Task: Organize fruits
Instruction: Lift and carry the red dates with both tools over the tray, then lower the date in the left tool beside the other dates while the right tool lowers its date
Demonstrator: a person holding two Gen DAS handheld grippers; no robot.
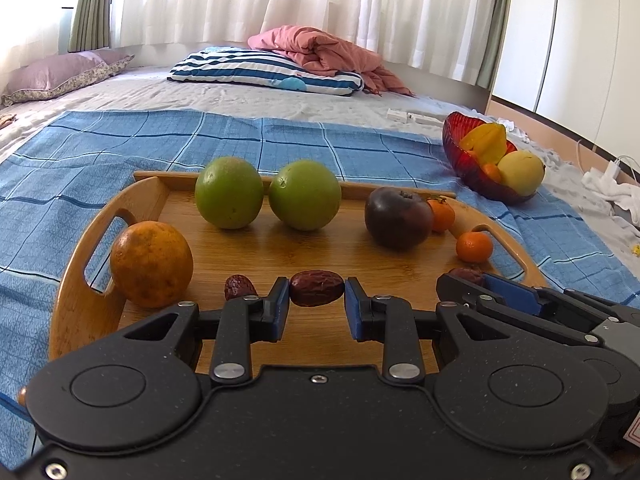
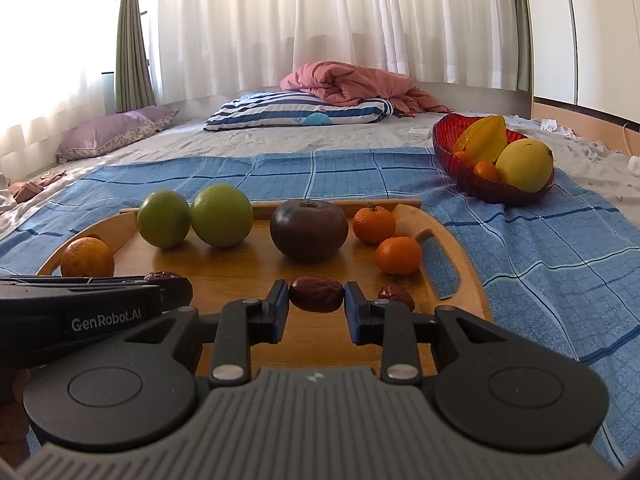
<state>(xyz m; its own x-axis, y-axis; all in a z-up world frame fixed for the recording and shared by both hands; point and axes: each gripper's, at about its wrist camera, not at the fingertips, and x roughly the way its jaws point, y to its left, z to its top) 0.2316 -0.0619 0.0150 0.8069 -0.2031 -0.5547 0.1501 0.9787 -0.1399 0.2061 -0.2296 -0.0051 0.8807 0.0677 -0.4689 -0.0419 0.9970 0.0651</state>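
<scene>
The left hand-held gripper (image 1: 317, 294) is clamped narrowly on a wrinkled dark-red date (image 1: 317, 288); the right hand-held gripper (image 2: 317, 294) pinches another wrinkled date (image 2: 316, 294). Both hang over the oval wooden tray (image 1: 80, 304), whose near edge lies at 6 o'clock, with bare board toward 12.

left claw (image 1: 317, 300): clamped, tilted down | right claw (image 2: 317, 300): clamped, tilted down
</scene>
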